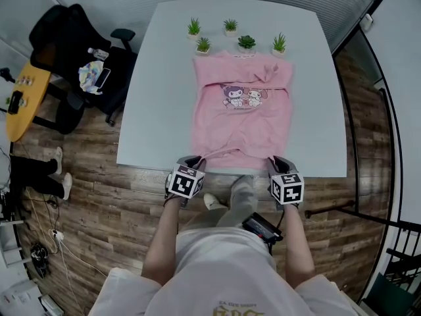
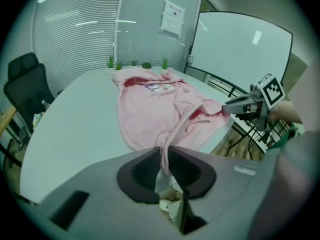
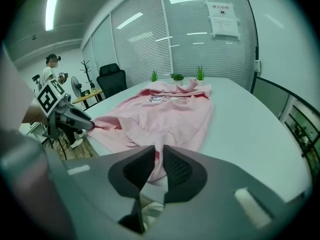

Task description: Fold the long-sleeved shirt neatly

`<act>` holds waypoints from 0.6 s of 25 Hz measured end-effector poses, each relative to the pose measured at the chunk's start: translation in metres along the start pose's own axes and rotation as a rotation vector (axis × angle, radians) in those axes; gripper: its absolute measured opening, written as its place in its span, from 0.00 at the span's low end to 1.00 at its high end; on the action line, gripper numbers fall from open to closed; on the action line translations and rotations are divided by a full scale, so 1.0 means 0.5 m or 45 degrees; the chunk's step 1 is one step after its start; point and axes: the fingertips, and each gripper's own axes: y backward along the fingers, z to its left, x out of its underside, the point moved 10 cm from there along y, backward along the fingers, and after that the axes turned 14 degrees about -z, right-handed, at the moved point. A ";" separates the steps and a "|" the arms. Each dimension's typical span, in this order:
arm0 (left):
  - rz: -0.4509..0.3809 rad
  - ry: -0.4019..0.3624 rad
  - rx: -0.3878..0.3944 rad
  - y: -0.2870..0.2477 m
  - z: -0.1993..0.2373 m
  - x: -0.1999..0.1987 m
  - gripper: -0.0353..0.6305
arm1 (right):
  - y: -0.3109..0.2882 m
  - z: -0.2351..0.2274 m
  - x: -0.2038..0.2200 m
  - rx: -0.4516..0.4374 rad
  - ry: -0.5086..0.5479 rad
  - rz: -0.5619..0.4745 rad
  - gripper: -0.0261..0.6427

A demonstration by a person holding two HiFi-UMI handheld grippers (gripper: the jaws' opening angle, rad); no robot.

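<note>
Evenly spaced, the left gripper [image 1: 195, 158] and right gripper [image 1: 277, 160] each pinch a hem corner of the long-sleeved shirt [image 1: 241, 120], apparently to fold it squarely.

The person wears a white short-sleeved top [image 1: 217, 268] with a yellowish print on its front, pale trousers [image 1: 242, 196] and light shoes [image 1: 211, 202], with a black device [image 1: 263, 229] at the hip. The left gripper [image 1: 195, 158] and the right gripper [image 1: 276, 159] each have a smooth grey shell, black ribbed fingers [image 2: 145, 168] and a white cube [image 1: 186, 181] with black square markers.
</note>
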 end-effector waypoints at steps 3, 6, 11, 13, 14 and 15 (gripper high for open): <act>-0.029 0.059 -0.001 0.005 0.005 0.002 0.10 | 0.007 -0.007 -0.003 0.013 -0.058 -0.016 0.08; -0.037 0.067 -0.008 0.011 0.008 -0.004 0.09 | 0.014 -0.014 -0.008 0.000 -0.117 -0.045 0.08; -0.079 0.132 0.017 0.028 0.012 -0.018 0.09 | 0.038 -0.025 -0.021 0.020 -0.245 -0.125 0.08; -0.106 0.157 0.023 0.039 0.016 -0.026 0.09 | 0.048 -0.025 -0.032 0.033 -0.273 -0.166 0.08; -0.122 0.162 0.023 0.043 0.018 -0.032 0.09 | 0.052 -0.025 -0.038 0.045 -0.276 -0.190 0.08; -0.138 0.164 0.024 0.048 0.020 -0.037 0.09 | 0.057 -0.026 -0.044 0.058 -0.274 -0.216 0.08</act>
